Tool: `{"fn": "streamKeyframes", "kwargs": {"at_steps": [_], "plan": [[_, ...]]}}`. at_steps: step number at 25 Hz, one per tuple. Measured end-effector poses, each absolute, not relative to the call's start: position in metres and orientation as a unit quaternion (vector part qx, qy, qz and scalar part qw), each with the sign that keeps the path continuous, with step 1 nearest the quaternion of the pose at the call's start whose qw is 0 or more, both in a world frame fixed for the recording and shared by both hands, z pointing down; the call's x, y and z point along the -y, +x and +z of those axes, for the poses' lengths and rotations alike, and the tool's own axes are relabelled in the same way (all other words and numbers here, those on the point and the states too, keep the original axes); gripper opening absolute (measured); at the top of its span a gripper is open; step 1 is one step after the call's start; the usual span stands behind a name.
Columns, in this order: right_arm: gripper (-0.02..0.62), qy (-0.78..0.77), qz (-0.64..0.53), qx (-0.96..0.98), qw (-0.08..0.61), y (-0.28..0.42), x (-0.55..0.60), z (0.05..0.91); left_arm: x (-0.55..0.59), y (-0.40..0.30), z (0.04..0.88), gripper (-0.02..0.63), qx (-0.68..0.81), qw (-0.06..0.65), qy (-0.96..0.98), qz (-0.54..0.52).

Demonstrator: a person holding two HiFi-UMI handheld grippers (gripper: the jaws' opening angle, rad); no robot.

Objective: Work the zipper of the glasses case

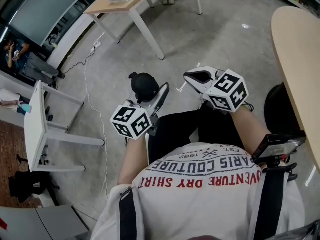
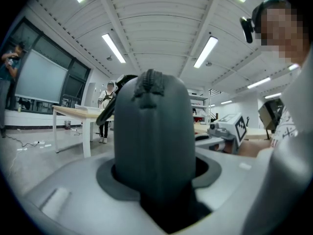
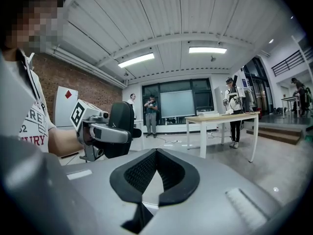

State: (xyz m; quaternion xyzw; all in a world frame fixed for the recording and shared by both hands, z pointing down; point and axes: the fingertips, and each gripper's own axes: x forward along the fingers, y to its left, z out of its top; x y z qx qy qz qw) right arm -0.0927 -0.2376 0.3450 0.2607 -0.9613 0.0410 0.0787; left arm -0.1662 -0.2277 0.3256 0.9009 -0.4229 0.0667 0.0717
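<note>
The black glasses case (image 1: 144,85) stands upright between the jaws of my left gripper (image 1: 159,95), which is shut on it. In the left gripper view the case (image 2: 151,131) fills the middle, its zipper seam running over the rounded top. My right gripper (image 1: 199,77) hovers to the right of the case, apart from it. Its jaws are shut with nothing between them, the tips meeting in the right gripper view (image 3: 155,153). That view also shows the case (image 3: 121,126) held at the left. Both grippers hang in front of the person's body, above the floor.
A curved wooden table (image 1: 295,49) runs along the right. A white-legged table (image 1: 131,1) stands ahead, and a white desk (image 1: 36,119) at the left. A cable (image 1: 95,99) trails over the grey floor. Several people stand far off by a screen (image 3: 175,104).
</note>
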Motion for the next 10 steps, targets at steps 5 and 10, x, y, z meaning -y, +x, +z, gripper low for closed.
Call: {"fn": "streamKeyframes", "kwargs": {"at_steps": [5, 10], "plan": [[-0.005, 0.26, 0.045, 0.961, 0.078, -0.0923, 0.2371, 0.3478, 0.2264, -0.163, 0.3279, 0.247, 0.421, 0.069, 0.901, 0.072], [-0.005, 0.258, 0.042, 0.962, 0.077, -0.0939, 0.2369, 0.3442, 0.2272, -0.161, 0.3246, 0.247, 0.418, 0.067, 0.903, 0.072]]}}
